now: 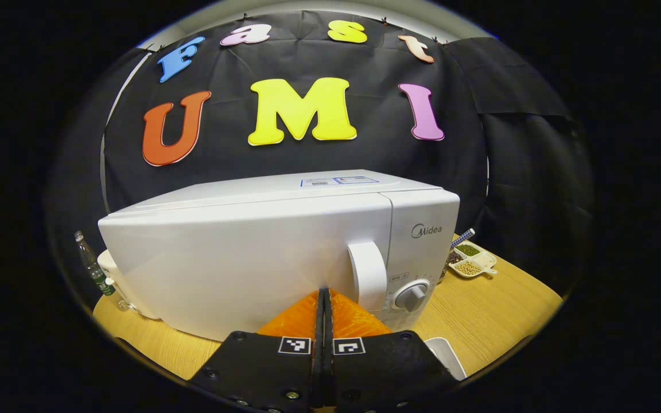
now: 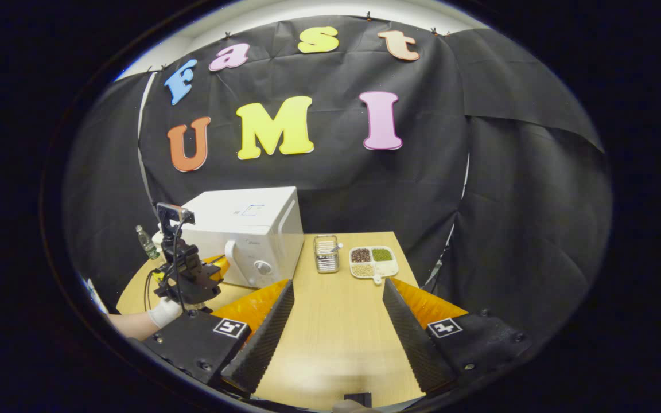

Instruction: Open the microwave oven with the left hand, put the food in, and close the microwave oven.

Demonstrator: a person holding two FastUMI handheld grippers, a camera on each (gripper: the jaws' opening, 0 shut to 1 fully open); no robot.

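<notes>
The microwave oven [image 1: 284,252] is seen standing shut on the wooden surface [image 2: 336,321]. The left gripper [image 1: 323,298] is held closed, empty, before its door handle [image 1: 368,274]; the right gripper [image 2: 336,312] is held open over the surface.

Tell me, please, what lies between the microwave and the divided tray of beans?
In the right gripper view, a metal mesh holder stands on the table between the microwave and the divided tray.

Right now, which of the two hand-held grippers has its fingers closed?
The left hand-held gripper, in front of the microwave oven door: its orange fingers meet with no gap. The right hand-held gripper is spread wide over bare table.
</notes>
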